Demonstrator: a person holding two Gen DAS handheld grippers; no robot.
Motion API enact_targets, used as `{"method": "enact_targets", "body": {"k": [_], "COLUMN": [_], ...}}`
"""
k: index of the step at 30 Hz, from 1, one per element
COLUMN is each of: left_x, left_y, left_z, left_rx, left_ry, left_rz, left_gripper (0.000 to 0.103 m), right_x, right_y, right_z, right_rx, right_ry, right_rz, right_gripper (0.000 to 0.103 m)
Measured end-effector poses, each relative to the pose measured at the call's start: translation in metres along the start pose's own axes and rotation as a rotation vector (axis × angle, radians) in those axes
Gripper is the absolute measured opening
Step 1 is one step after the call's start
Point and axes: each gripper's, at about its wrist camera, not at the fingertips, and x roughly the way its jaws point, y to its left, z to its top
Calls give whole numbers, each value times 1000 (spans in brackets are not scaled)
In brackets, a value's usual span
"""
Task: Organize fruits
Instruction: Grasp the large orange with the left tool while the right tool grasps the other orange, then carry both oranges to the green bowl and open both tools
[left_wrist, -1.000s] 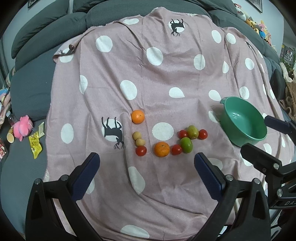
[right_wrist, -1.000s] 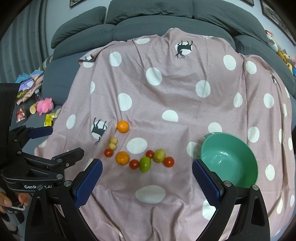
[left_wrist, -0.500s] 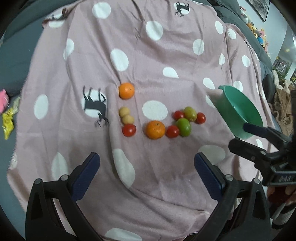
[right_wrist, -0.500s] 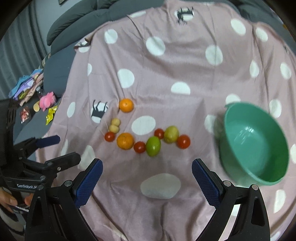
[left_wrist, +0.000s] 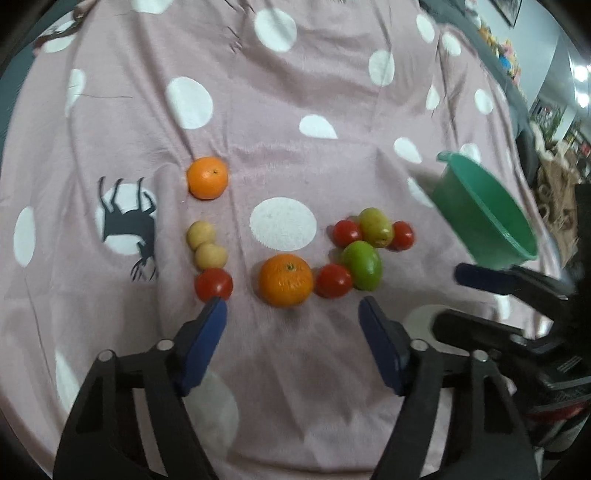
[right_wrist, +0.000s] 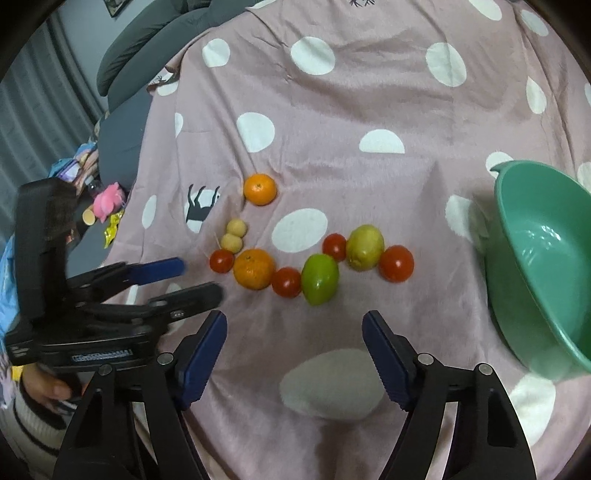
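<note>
Fruits lie in a loose row on a pink polka-dot blanket (left_wrist: 332, 92). A near orange (left_wrist: 285, 279) sits just ahead of my open, empty left gripper (left_wrist: 291, 306). A far orange (left_wrist: 207, 178), two small yellow fruits (left_wrist: 206, 245), several red tomatoes (left_wrist: 214, 283), a green lime (left_wrist: 362, 265) and a yellow-green fruit (left_wrist: 375, 227) lie around it. A green bowl (left_wrist: 484, 218) stands to the right. My right gripper (right_wrist: 294, 321) is open and empty, just short of the lime (right_wrist: 320, 278), with the bowl (right_wrist: 546, 266) at its right.
The blanket covers a grey sofa (right_wrist: 147, 48). A pink toy (right_wrist: 107, 197) and small packets lie on the floor at the left. Each gripper shows in the other's view: the right one (left_wrist: 517, 314) and the left one (right_wrist: 122, 291).
Both grippers have moved forward and down towards the row of fruits, which now looks much larger. Both stay open. The fruits and bowl have not moved.
</note>
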Motion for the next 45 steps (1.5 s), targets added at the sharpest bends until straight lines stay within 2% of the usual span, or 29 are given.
{"method": "enact_targets", "body": {"k": [2,5,8,11,13,17,20,23,25,28,35,38,40,45], "left_x": [15,31,41,49,48,25,2,-9,-13,-19,-14,-8,-7,-14], "left_y": [2,6,5,8,11,34,63,92,107,122,124,123,124,122], "left_z": [5,13,18,21,23,28,35,41,43,42,44,46,45,40], "left_rx": [8,11,11,1,-17,-92,-151,-205,-226,-242,-239,-245,-249,-251], "left_ry": [19,25,24,24,5,-82,-154,-181,-190,-198,-185,-177,-169,-163], "left_rz": [17,20,18,0,-10,-18,36,75,91,95,70,62,62,70], "left_gripper": [66,53,51,41,41,41,41,41,41,41,41,41,41,41], "right_x": [2,6,10,14,17,23,35,59,81,118,177,192,198,191], "right_y": [-2,-6,-9,-12,-12,-3,4,11,18,31,52,54,58,57], "right_z": [2,6,9,13,17,29,46,67,80,100,123,127,128,122], "right_rx": [-5,-4,-4,-1,-1,-40,-57,-50,-48,-72,-124,-107,-119,-95], "right_ry": [-1,-1,-1,0,3,-1,-12,-10,9,37,86,108,115,115], "right_rz": [1,9,13,17,22,29,41,57,52,38,-38,-1,-7,-13], "right_gripper": [78,77,77,77,77,77,77,77,77,69,57,55,48,46]}}
